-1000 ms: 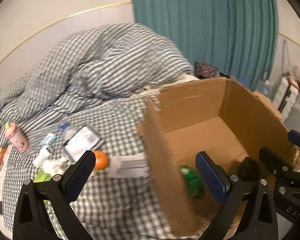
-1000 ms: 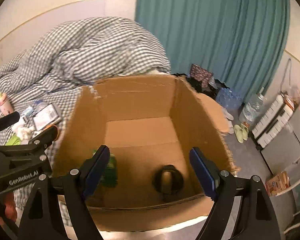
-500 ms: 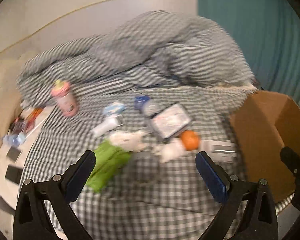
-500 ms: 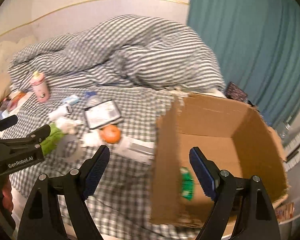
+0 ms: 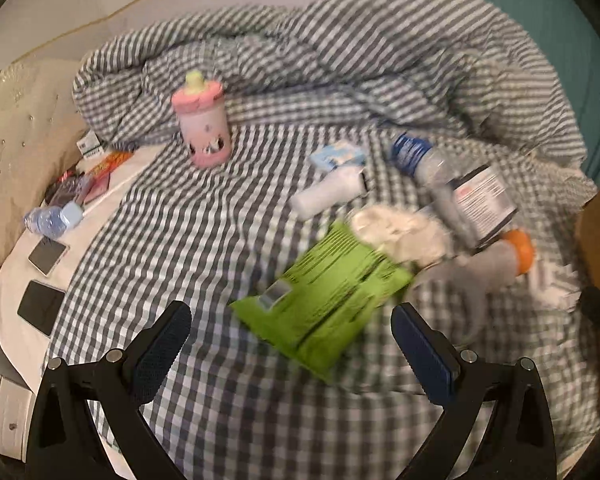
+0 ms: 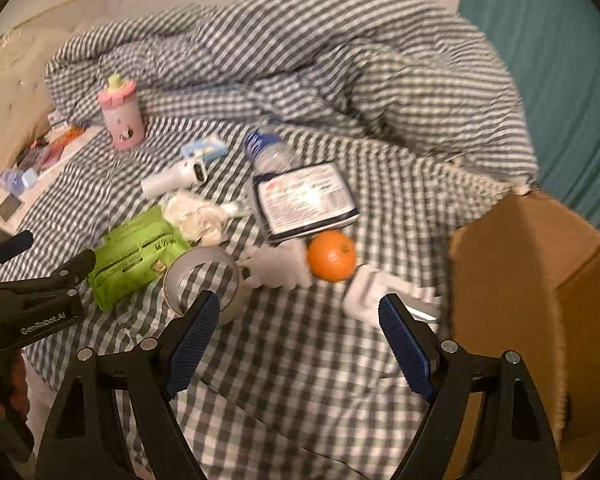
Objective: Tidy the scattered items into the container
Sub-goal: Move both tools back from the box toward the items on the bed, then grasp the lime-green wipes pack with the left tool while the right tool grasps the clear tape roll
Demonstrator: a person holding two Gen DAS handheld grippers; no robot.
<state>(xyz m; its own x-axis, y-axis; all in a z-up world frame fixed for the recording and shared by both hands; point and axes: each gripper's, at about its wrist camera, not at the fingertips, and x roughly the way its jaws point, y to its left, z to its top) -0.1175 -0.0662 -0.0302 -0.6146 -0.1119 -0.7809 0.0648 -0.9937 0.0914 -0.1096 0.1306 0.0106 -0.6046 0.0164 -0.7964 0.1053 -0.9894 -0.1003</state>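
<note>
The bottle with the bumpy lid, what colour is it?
Pink bottle, with a yellow-green tip; the left wrist view shows it best.

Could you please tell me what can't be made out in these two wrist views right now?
- Cardboard box interior: right wrist view shows only its outer wall; the left wrist view's edge crops it.
- Green packet print: motion-blurred in left wrist view.
- White item beside the orange: partly hidden by the right gripper fingers.

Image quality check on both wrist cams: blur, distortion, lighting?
Left wrist: heavy motion smear on the green pack and orange, fisheye bowing, dark vignette corners. Right wrist: sharper centre, orange crisp, box edge soft; dim warm light in both.
</note>
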